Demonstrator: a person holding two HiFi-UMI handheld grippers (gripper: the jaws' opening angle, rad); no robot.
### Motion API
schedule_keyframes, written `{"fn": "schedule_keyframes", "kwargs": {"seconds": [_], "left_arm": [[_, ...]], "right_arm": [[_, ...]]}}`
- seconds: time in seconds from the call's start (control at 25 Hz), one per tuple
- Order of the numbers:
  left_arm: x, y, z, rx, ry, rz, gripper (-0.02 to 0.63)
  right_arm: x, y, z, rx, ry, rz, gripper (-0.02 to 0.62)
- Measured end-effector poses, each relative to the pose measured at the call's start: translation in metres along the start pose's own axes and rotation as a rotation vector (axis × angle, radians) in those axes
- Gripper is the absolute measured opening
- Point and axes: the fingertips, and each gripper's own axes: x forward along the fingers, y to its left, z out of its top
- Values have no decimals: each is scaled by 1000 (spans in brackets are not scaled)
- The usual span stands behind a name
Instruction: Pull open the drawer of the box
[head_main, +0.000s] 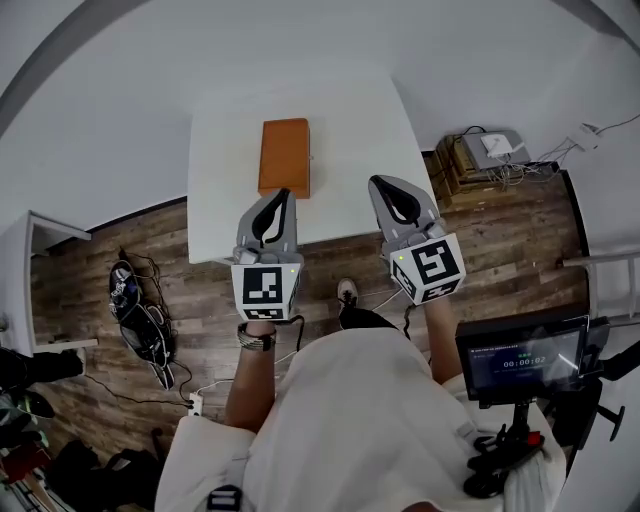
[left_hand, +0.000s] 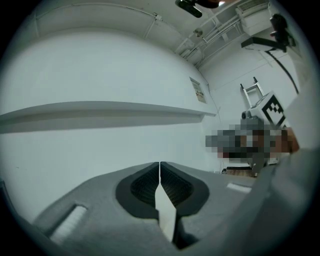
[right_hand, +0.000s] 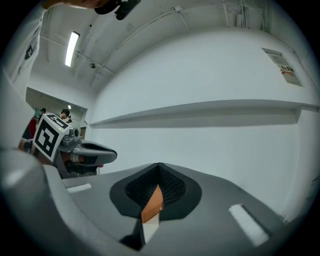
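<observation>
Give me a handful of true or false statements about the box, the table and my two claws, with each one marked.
The orange box lies on the white table. True.
The left claw grips the box. False: its jaws meet with nothing between them.
The right claw is over the box. False: it is over bare table, right of the box.
Both claws are shut. True.
The floor is carpeted. False: it is wood planks.
</observation>
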Motion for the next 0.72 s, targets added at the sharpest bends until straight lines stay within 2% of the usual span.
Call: {"fn": "schedule_keyframes", "kwargs": {"seconds": [0.2, 0.52, 0.72], "left_arm": [[92, 21, 2, 0, 20, 11, 12], [118, 41, 0, -6, 23, 45, 12], [143, 48, -11, -7, 46, 36, 12]], "right_arm": [[66, -69, -8, 35, 29, 10, 2], [97, -77, -6, 40, 10, 90, 2], [120, -91, -16, 12, 36, 88, 2]]}}
